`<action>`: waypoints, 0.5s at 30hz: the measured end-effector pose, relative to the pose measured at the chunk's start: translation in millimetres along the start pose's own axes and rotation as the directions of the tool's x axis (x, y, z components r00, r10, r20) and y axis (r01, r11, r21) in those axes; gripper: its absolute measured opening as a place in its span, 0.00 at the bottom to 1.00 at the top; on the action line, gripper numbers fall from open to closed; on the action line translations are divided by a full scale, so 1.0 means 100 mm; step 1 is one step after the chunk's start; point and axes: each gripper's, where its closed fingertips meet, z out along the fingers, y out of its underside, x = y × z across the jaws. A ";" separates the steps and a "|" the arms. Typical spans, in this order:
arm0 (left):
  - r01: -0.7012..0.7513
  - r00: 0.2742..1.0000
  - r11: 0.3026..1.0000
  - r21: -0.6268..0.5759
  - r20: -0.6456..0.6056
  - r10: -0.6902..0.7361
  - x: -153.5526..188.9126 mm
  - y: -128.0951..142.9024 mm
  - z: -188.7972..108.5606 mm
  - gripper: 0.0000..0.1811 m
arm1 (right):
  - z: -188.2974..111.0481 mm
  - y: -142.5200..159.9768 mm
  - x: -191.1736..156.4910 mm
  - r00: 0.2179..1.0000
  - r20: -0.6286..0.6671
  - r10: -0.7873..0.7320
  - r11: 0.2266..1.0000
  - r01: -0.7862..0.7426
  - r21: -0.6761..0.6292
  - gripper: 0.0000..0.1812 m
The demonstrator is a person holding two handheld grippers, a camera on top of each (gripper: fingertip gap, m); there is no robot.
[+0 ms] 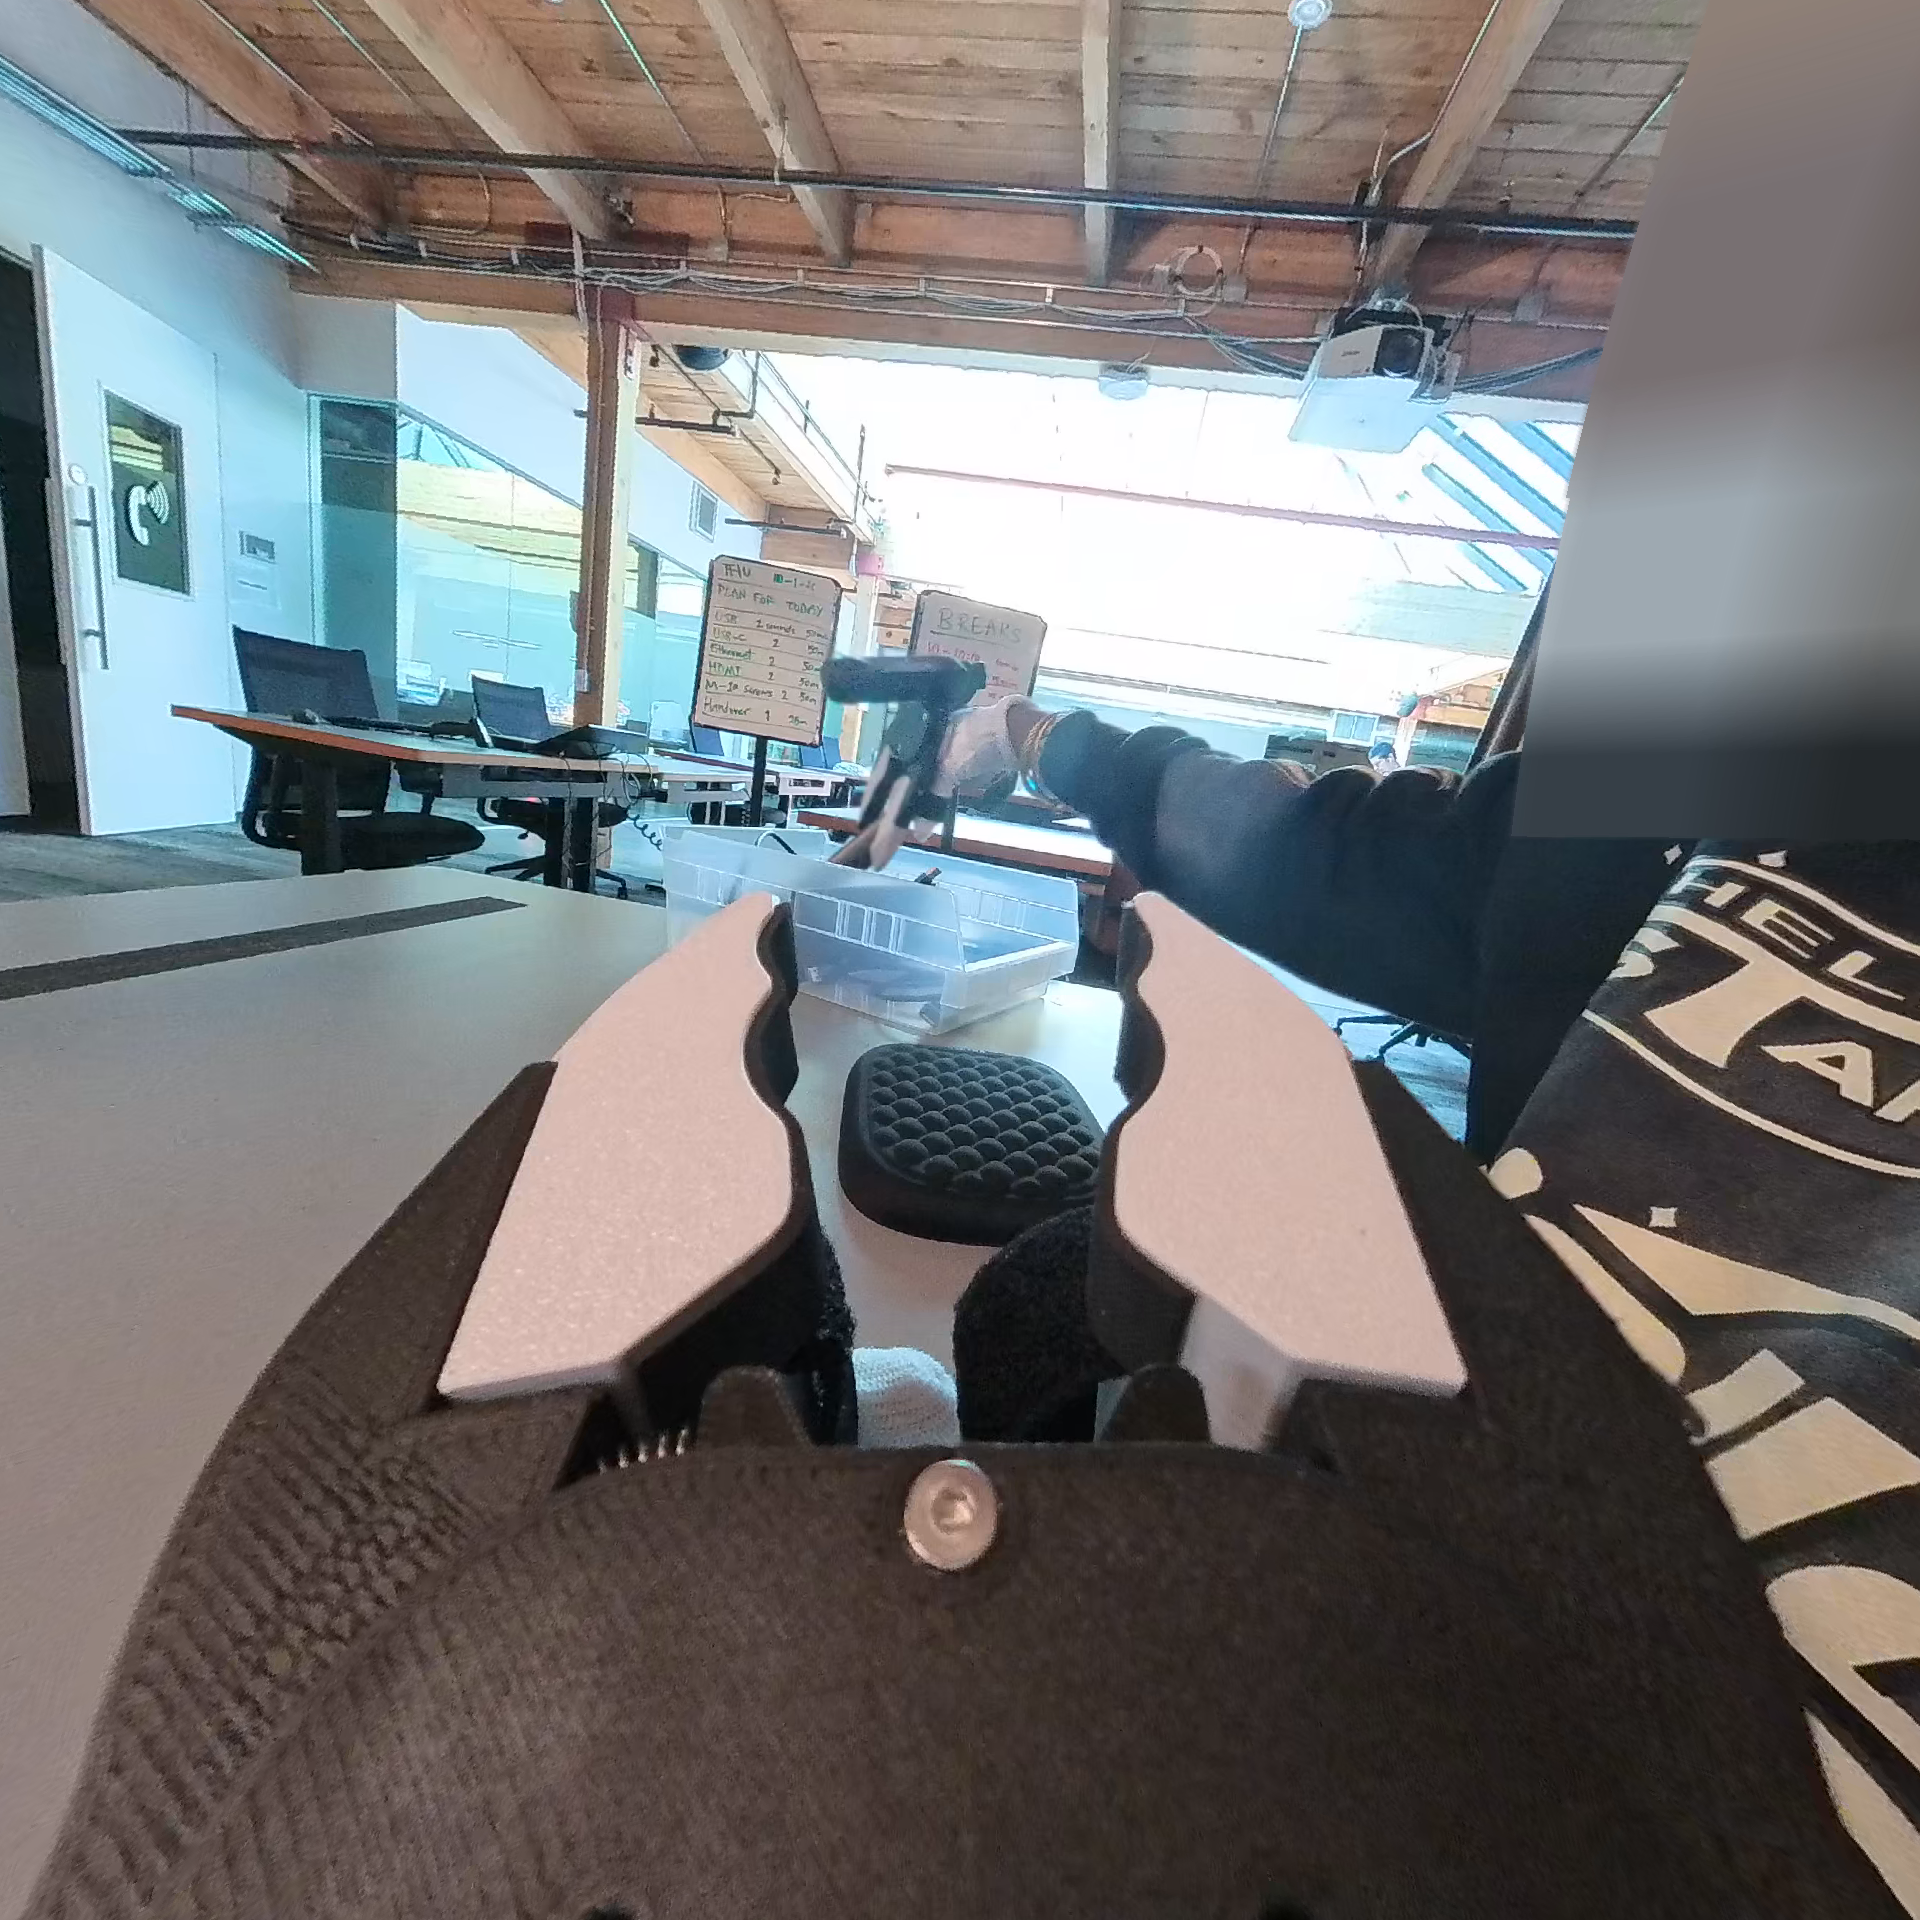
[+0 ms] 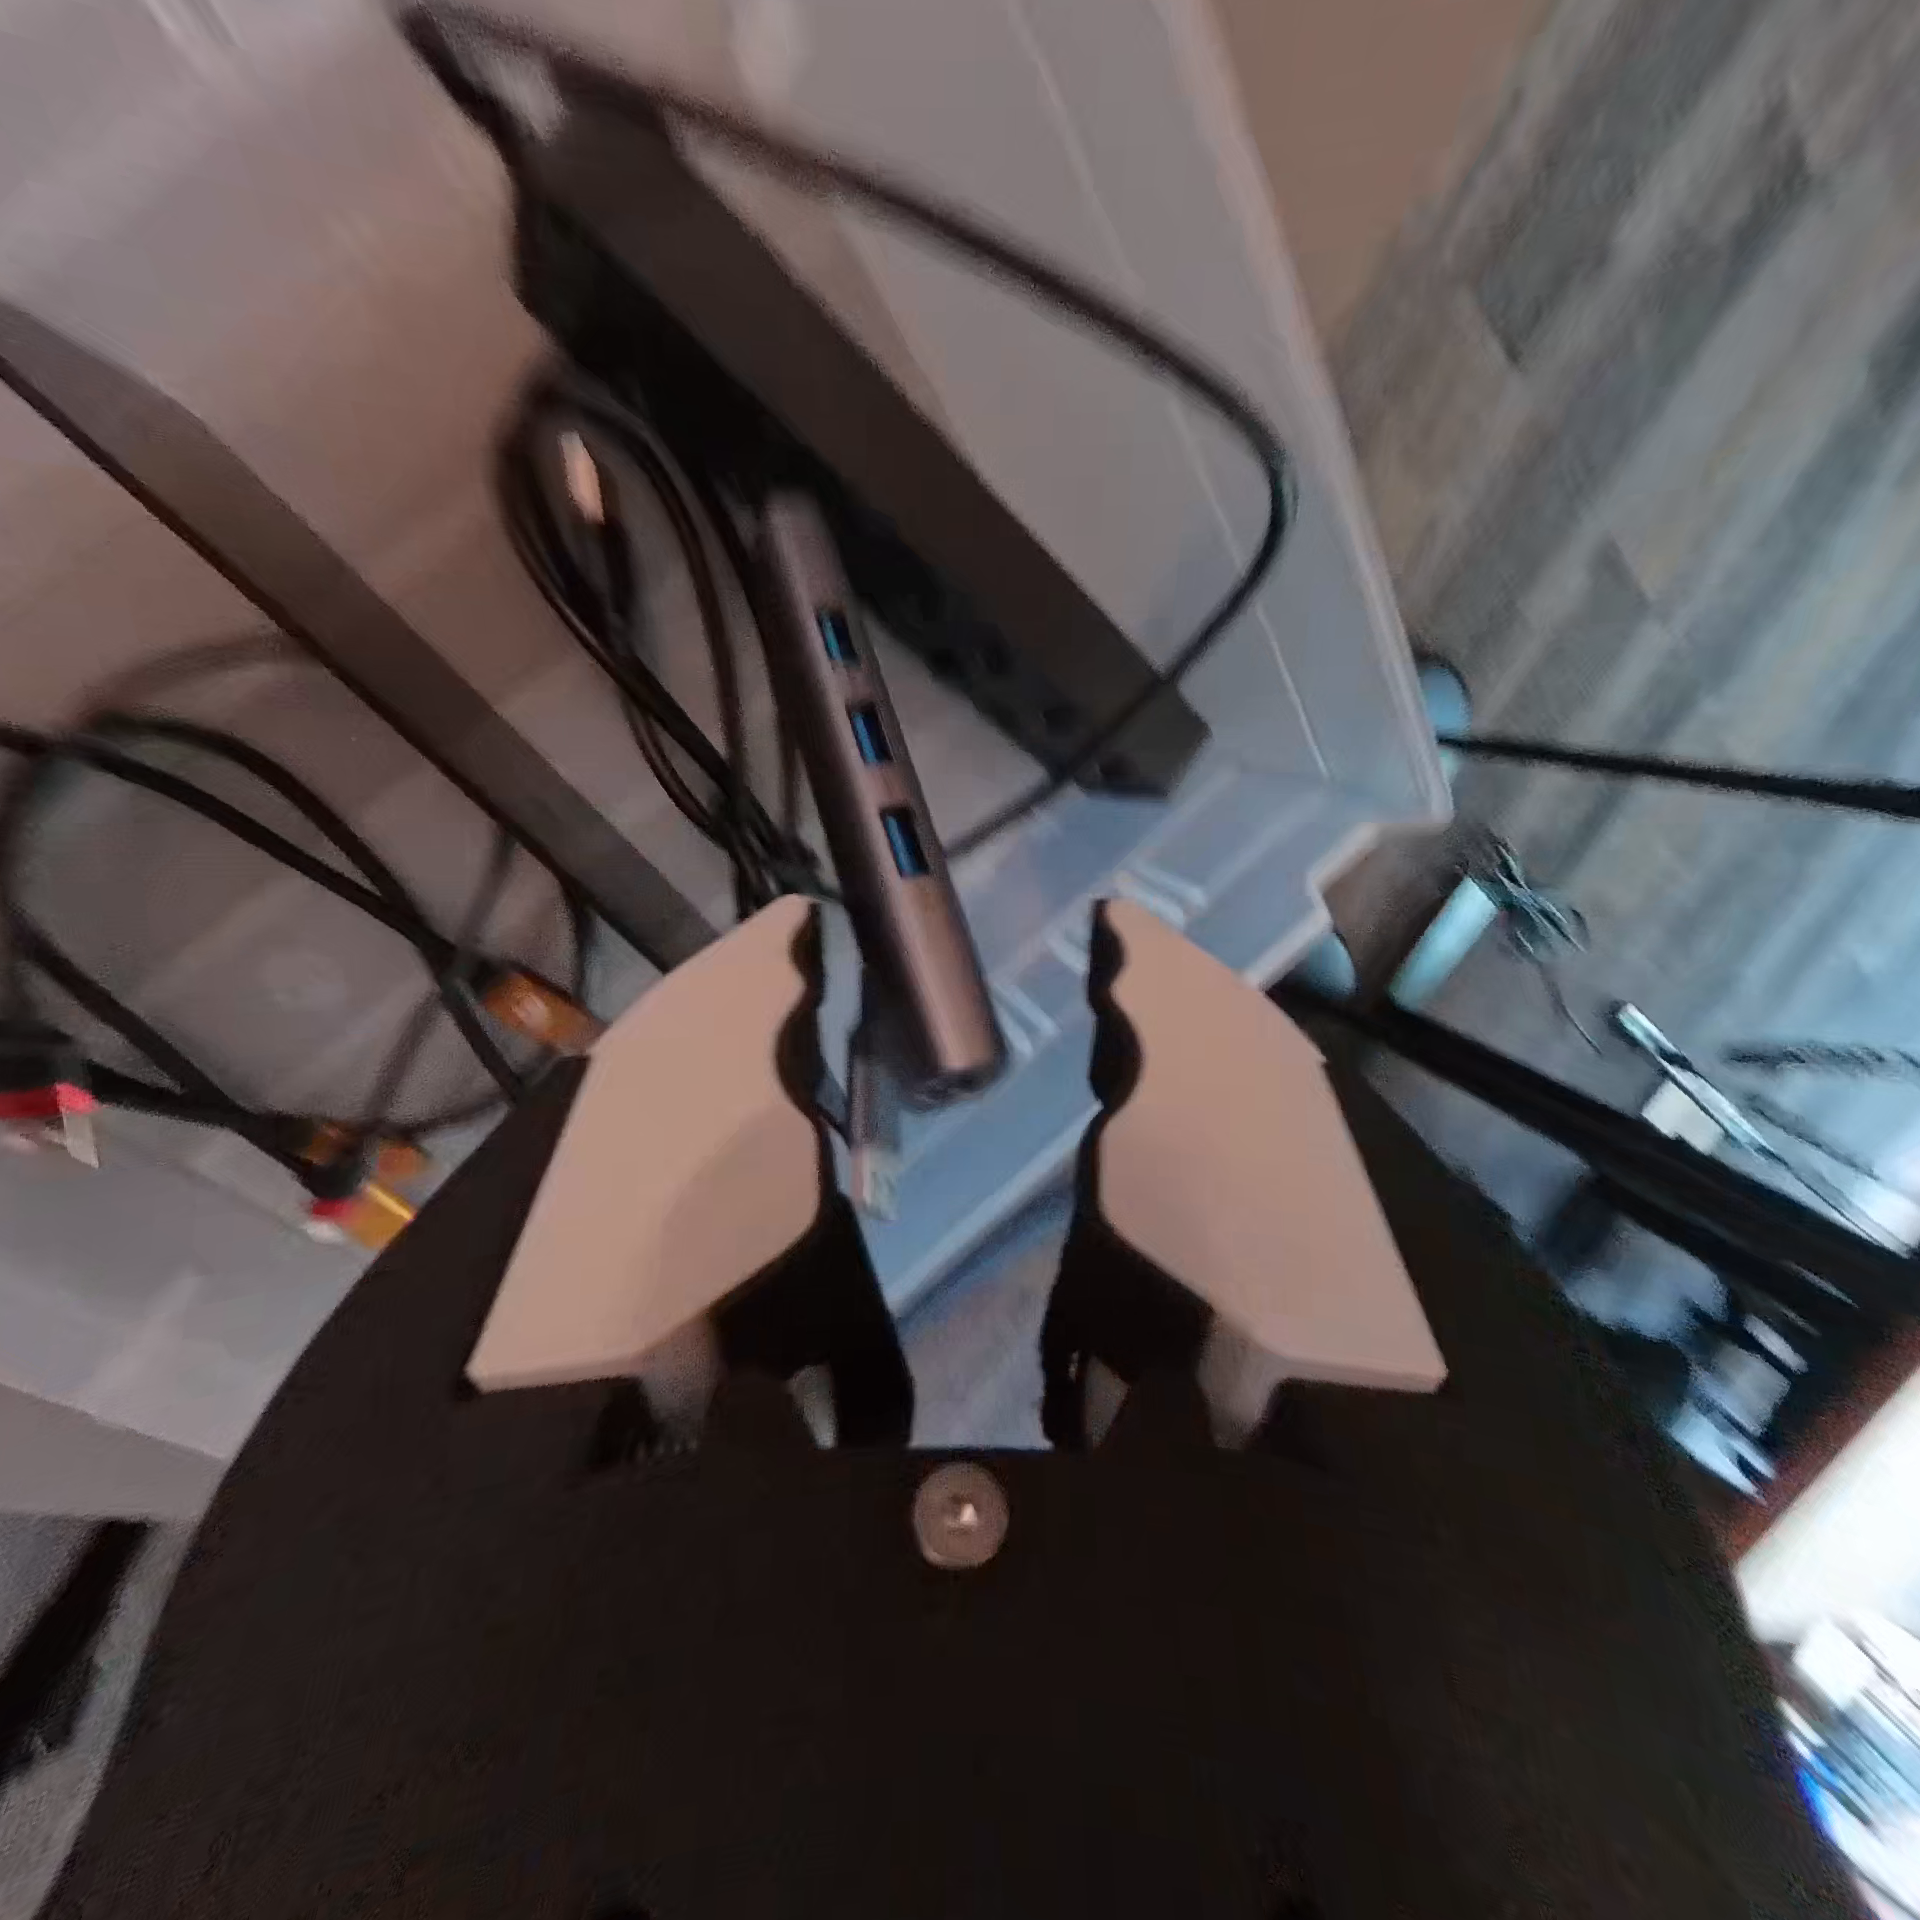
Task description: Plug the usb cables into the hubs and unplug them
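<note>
Left wrist view: the left gripper point(image 1: 956, 935) sits low over the pale grey table point(image 1: 260, 1091), jaws spread wide and empty.
Between them: a black honeycomb-textured pad point(image 1: 971, 1127) lies on the table, untouched.
Farther ahead: the clear plastic bin point(image 1: 914, 935), with the right gripper point(image 1: 873, 831) dipping into it from above, well apart from the left.
Right wrist view: blurred, but the right gripper point(image 2: 951, 935) is over the bin's contents, jaws parted, nothing clamped.
Hub: a slim dark grey USB hub with three blue ports point(image 2: 883, 810) lies dead ahead, its near end reaching between the fingertips.
Long axis: running away from the jaws, tilted slightly left, ports facing up.
Cables: black USB cables point(image 2: 1143, 343) loop around the hub.
Nearer hand: the right, clearly; my read is that it grabs the hub first.
</note>
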 end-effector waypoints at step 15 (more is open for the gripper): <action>-0.181 0.975 0.980 0.082 0.148 0.168 -0.12 -0.15 -0.07 0.37 | -1.12 -0.65 -1.81 0.956 0.281 0.090 0.564 -0.282 0.776 0.57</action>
